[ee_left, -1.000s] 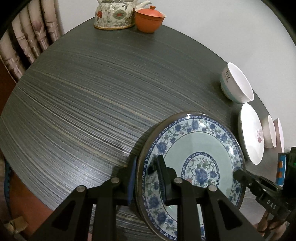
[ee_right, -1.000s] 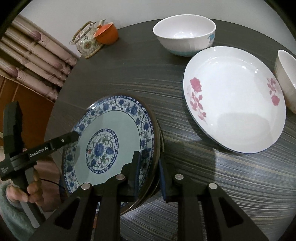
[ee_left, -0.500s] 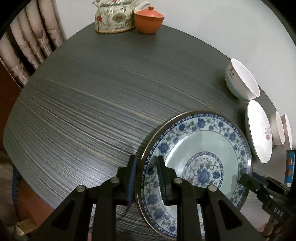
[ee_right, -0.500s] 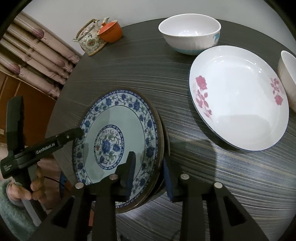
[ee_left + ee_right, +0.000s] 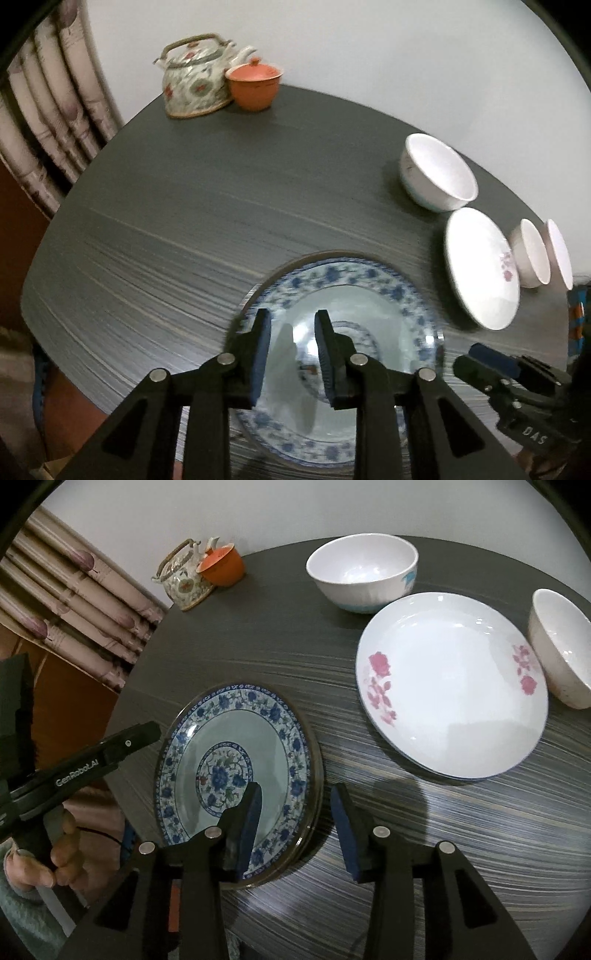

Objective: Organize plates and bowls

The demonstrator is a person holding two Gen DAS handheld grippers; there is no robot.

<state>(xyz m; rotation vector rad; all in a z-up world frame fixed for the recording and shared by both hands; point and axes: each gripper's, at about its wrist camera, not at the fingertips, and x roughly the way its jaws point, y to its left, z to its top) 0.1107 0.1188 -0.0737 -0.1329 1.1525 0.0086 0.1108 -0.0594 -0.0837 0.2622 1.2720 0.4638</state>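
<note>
A blue-and-white patterned plate (image 5: 369, 291) (image 5: 236, 746) lies flat on the dark round table (image 5: 177, 221), with what looks like a second rim under it. My left gripper (image 5: 292, 317) hovers open over the plate's near side, with nothing between its fingers. My right gripper (image 5: 295, 788) is open too; one finger is over the plate, the other outside the rim, neither touching. A white plate with pink flowers (image 5: 450, 686) (image 5: 480, 266) lies to the right. A large white bowl (image 5: 364, 572) (image 5: 437, 171) stands behind it, and a small white bowl (image 5: 561, 650) (image 5: 530, 253) beside it.
A patterned teapot (image 5: 194, 79) and an orange lidded cup (image 5: 253, 86) stand at the table's far edge by a wall. A curtain (image 5: 74, 602) hangs on the left. A person's hand (image 5: 62, 849) holds the left gripper's handle. Another white dish (image 5: 559, 251) sits at the far right.
Both grippers were shut on the blue plate's rim and have let go. The left one opened and swung over the plate's centre; the right one spread its fingers wide.
</note>
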